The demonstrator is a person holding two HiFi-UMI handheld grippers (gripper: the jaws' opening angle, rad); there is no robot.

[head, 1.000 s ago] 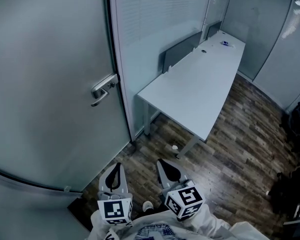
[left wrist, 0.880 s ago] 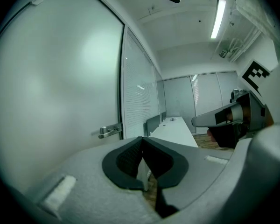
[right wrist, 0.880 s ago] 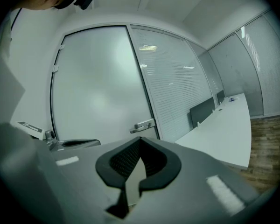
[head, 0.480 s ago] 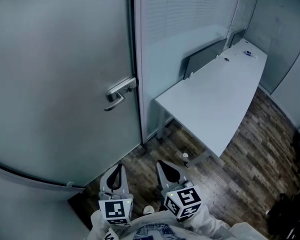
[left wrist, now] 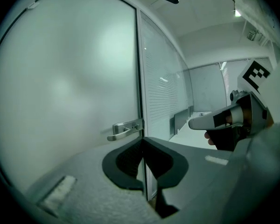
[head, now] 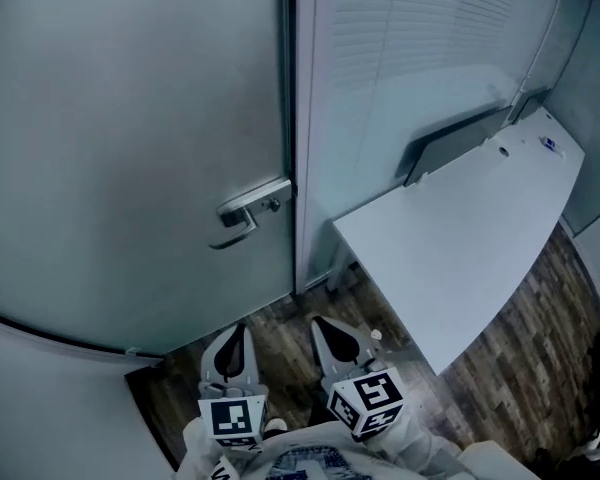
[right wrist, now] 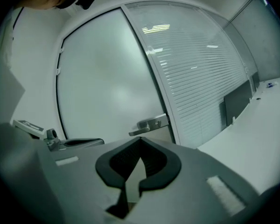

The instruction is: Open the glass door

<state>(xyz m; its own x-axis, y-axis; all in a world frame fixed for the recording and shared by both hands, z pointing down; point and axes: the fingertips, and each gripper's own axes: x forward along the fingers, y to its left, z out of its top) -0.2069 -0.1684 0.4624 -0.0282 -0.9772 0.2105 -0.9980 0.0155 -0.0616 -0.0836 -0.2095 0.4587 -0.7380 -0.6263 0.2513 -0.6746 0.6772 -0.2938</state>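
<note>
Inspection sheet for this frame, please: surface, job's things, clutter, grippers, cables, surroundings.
Surface: wood-pattern floor; white desk on the right, mostly bare.
Job's things: frosted glass door, appears shut; lever handle at its right edge, untouched.
Clutter: small white object on the floor under the desk's near edge; a small item at the desk's far end, too small to identify.
Grippers: left hand-held gripper and right hand-held gripper both shut, empty, side by side, short of the door.
Cables: nothing seen.
Surroundings: glass partition with blinds right of the door; grey screen along the desk.
</note>
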